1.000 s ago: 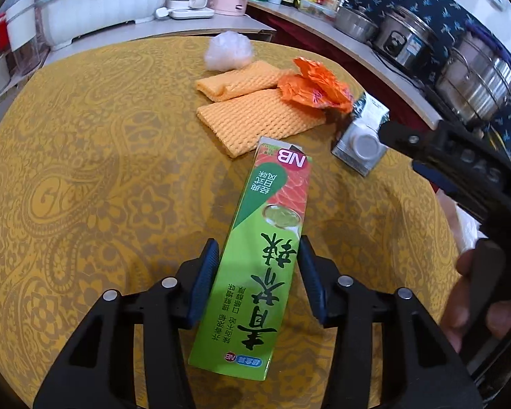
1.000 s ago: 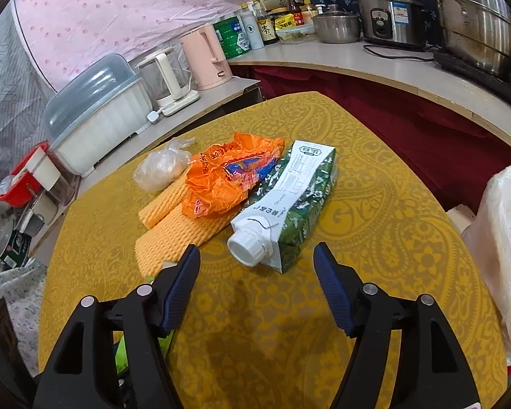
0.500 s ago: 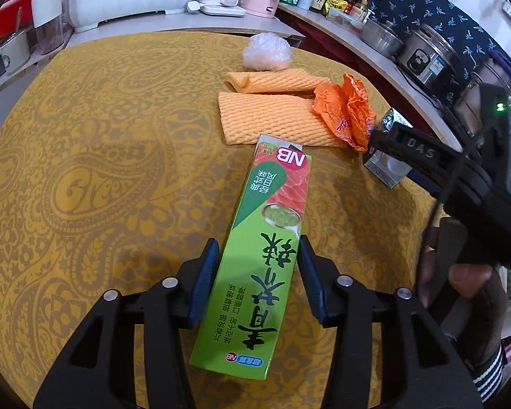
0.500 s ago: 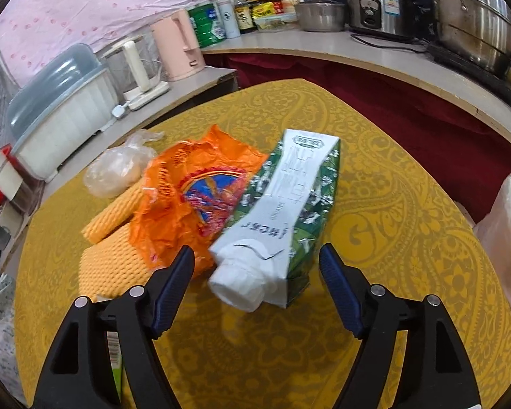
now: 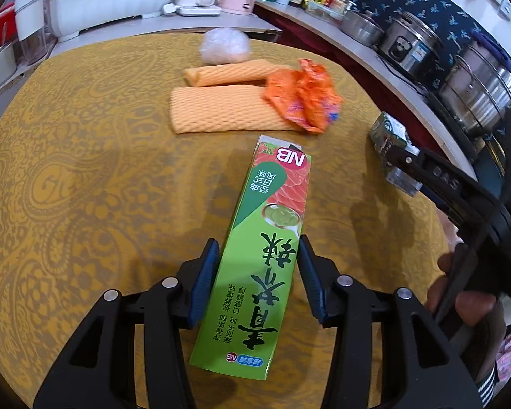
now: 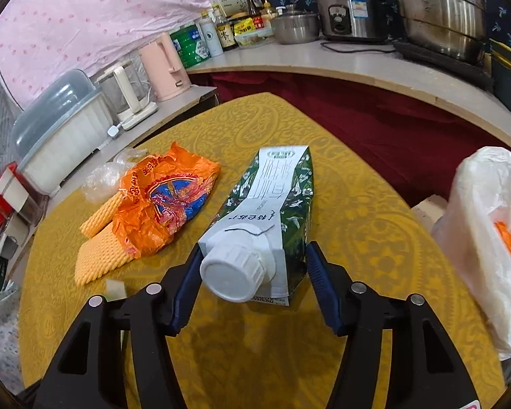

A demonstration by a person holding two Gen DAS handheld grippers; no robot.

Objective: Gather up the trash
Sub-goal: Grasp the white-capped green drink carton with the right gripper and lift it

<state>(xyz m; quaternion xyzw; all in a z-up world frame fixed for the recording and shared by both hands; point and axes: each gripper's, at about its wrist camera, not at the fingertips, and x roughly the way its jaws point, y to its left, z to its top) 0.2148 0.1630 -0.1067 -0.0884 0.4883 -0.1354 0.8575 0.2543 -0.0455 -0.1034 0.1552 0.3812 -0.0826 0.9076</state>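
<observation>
Left gripper (image 5: 259, 272): fingers clenched on the green wasabi box (image 5: 262, 252), gripping its long sides near the middle; the box is held above the table (image 5: 85, 170).
Right gripper (image 6: 252, 283): fingers set on either side of the cap end of the green-and-white drink carton (image 6: 272, 211); whether they press it I cannot tell.
Drink carton: lies on its side on the table, white screw cap (image 6: 233, 272) toward the camera.
Orange snack wrapper (image 6: 163, 197): crumpled, just left of the carton, partly over the yellow cloths (image 6: 98, 252).
Clear plastic wad (image 5: 225, 45): at the far end of the cloths.
White plastic bag (image 6: 487, 238): at the table's right edge.
</observation>
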